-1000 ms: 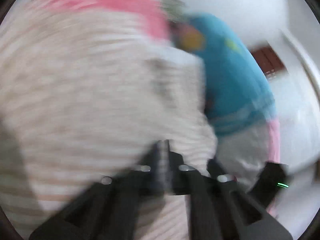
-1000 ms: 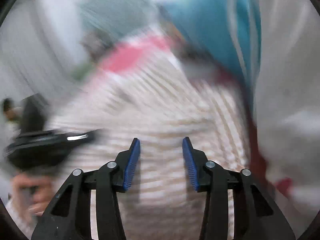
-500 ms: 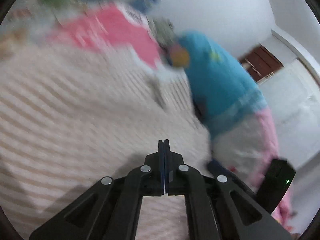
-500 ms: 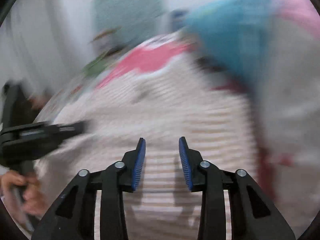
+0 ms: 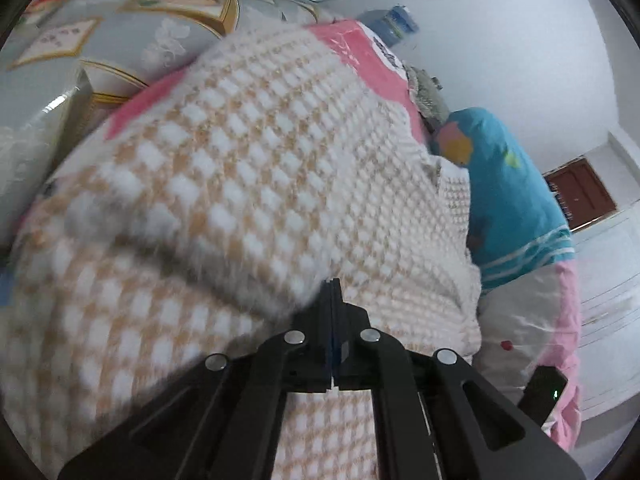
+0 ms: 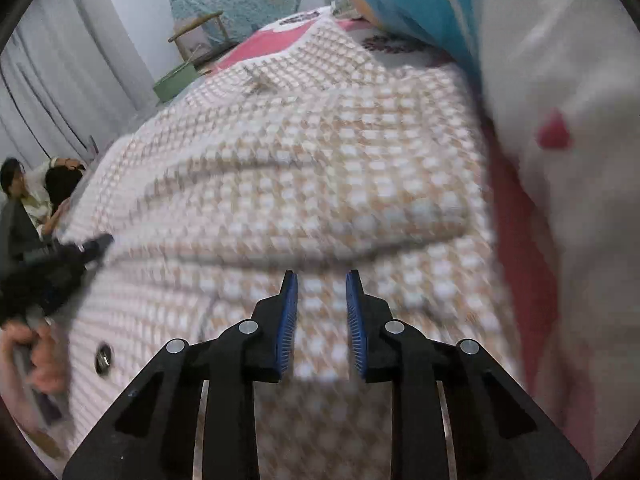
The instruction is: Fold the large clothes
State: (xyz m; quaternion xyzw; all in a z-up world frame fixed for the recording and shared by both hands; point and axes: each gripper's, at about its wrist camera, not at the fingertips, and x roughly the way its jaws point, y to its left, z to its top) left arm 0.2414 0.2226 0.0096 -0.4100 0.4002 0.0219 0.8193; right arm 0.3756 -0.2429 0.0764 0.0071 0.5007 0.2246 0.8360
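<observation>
The checked beige-and-white garment (image 6: 320, 168) is lying spread over the pink bedding (image 6: 260, 46); the left gripper (image 5: 333, 292) is pinching a raised fold of it; the right gripper (image 6: 322, 312) is hovering just above – jaws narrowing, nothing between them.

Each view is a fisheye image taken from the wrist of a hand-held claw, looking forward along its two fingers and tilted downward at the bed.

The left wrist view sits close above the checked beige-and-white knit garment (image 5: 256, 184); the left claw (image 5: 333, 320) fills the lower centre.

The right wrist view looks along the same garment (image 6: 304, 168) from its other side, with the right claw (image 6: 321, 320) at lower centre.

Both views share the garment, the pink bedding (image 5: 360, 60) (image 6: 268, 42) beyond it and the teal pillow (image 5: 508, 196) (image 6: 412, 4). The right wrist view also catches the left claw (image 6: 60, 264) at its left edge.
</observation>
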